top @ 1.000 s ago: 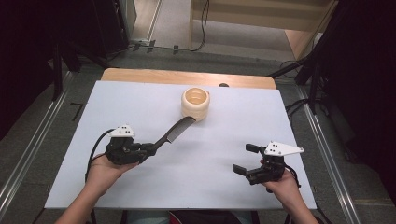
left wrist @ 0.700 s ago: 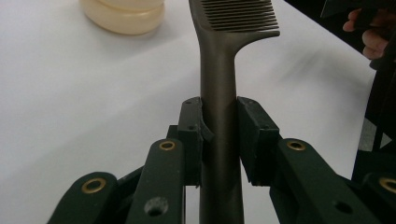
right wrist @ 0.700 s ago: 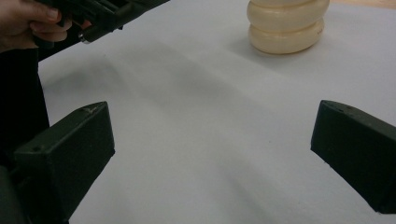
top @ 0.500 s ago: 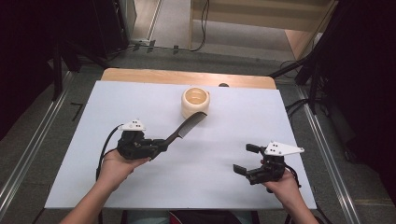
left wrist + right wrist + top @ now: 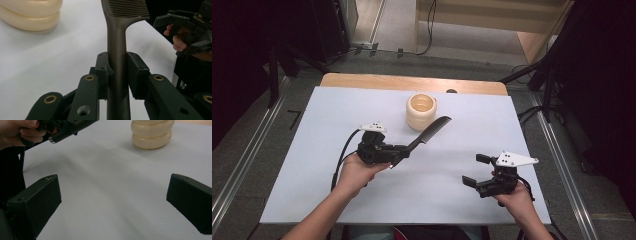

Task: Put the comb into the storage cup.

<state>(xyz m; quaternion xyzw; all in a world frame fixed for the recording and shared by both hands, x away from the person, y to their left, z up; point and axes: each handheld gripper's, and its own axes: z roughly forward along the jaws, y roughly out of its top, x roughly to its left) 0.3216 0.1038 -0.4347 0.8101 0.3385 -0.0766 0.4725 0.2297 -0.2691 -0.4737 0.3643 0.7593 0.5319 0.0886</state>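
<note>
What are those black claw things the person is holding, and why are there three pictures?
They are grabbing tools, one in each hand, each with two black jaws that squeeze together like tongs. One picture comes from a camera up high, looking down at the white table. The other two come from little cameras riding on each tool, looking out along its jaws. The left gripper is squeezed shut on the handle of a dark comb, which you see up close in the left gripper view. The right gripper is open and holds nothing. On the table stands a cream-coloured cup with a bumpy, ringed side. The comb's toothed end is right beside the cup.
</note>
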